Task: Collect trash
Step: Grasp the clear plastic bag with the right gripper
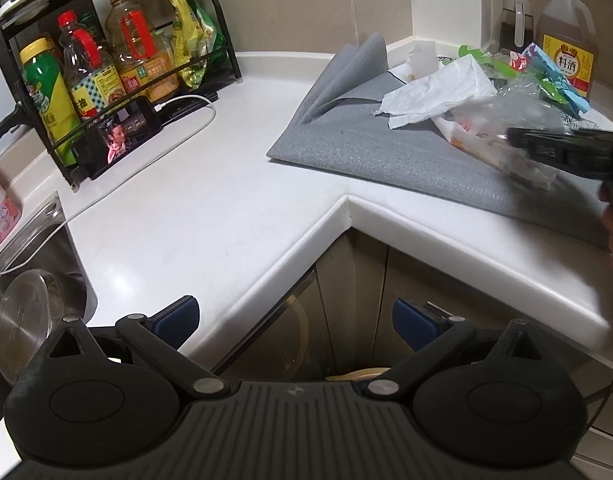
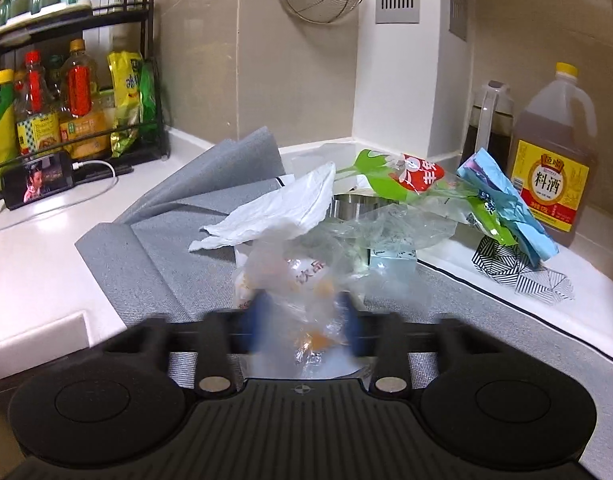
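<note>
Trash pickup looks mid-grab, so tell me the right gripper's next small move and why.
Probably lift the clear plastic bag slightly off the grey mat. The right gripper has its blue fingers drawn in on the bag, which lies beside the white tissue.

Black plastic left gripper point(image 1: 294, 322), ribbed top plate between two round housings, silver rivets at the linkage arms, blue ribbed pads on the fingers point(image 1: 178, 320). Same build on the right gripper point(image 2: 302, 316): black body, silver rivets, blue pads, small cross mark centred on the ribbed plate.
</note>
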The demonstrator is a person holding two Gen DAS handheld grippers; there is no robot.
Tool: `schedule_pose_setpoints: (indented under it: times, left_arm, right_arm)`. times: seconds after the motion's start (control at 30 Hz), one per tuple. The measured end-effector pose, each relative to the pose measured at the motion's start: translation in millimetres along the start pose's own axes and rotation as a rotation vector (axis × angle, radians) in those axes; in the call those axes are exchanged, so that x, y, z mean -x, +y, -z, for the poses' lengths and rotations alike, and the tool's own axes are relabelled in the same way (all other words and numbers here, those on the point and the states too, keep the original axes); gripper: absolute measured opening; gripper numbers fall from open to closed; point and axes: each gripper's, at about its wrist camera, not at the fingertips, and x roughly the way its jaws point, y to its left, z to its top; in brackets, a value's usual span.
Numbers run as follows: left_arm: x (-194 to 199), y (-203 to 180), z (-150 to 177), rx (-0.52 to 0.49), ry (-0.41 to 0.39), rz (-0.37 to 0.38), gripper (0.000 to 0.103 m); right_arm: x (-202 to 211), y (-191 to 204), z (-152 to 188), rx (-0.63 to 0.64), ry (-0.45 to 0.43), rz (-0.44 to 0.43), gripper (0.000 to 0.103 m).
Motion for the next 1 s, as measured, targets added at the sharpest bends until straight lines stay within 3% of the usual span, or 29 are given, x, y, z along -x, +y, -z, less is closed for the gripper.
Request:
schedule_pose_setpoints:
  times: [0.07,0.27,0.4,0.5,0.7,0.9,1.0]
  left_arm:
    - [-2,-2,-7,-0.004,-0.012,0.006,0.103]
    - [-10,-18,-41,-0.026,-0.071,0.027,0.103]
    - [-24,-40,-78,-0.043,-0.125,0.049,0.103]
    - [-42,-65,-109,-0.074,-0.153,0.101,0.103]
    - [-101,-115,-156,-0.137,-0.149,0.174,0.103]
    - [-142,-153,-167,-0.276,-0.142,0.203,0.103]
    - [-153,-161,-172,-0.284,-0.157,0.203,0.103]
  right_arm:
    - [5,-11,2,-0.036,-0.040,-0.014,0.005]
    - [28,-57,1,-0.099,-0.214,0.000,0.004]
    - [26,-94,11,-0.217,-0.266,-0.033,0.004]
    - [20,-115,22,-0.345,-0.263,-0.082,0.004]
    - [16,-117,22,-0.359,-0.258,-0.065,0.004]
    - [14,-116,17,-0.353,-0.240,-0.061,0.004]
    - [14,-116,16,-0.359,-0.235,-0.067,0.004]
